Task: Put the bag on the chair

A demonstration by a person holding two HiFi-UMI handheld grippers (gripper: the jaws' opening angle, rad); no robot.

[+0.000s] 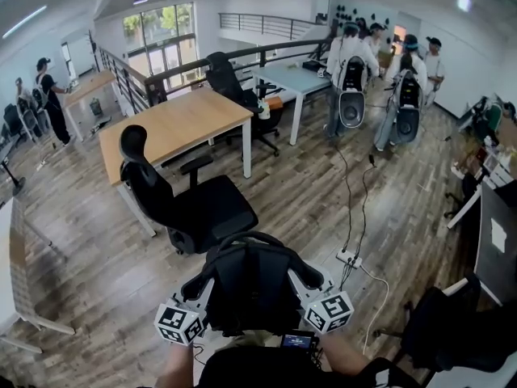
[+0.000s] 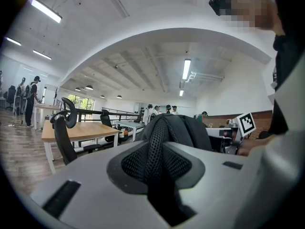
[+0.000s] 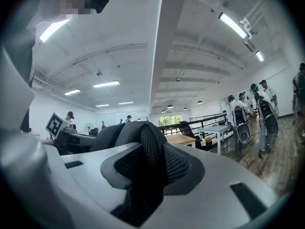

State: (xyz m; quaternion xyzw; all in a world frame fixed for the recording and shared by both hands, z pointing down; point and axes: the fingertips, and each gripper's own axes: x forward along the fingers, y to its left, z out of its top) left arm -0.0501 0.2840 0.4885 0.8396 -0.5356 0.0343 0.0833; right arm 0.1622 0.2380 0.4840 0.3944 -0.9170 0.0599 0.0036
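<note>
A black bag of backpack form is held off the floor, close in front of the person, between the left gripper and the right gripper. Its body is made of smooth dark cloth with a rounded top, a loop handle is arched over it, and its shoulder straps are padded with open black mesh. In the left gripper view the jaws are clenched on one mesh strap, which is pinched in the notch between them. In the right gripper view the other strap is grasped in the same way. The bag is held short of the black office chair, which is set just beyond it, beside a wooden worktop. Grey-brown planks are laid across the floor, and a white power strip with trailing cables is seen on it to the right. The room is a large open office, lit by ceiling strips and far windows. A dark railing is run along the back, and several people are gathered near a white table.
</note>
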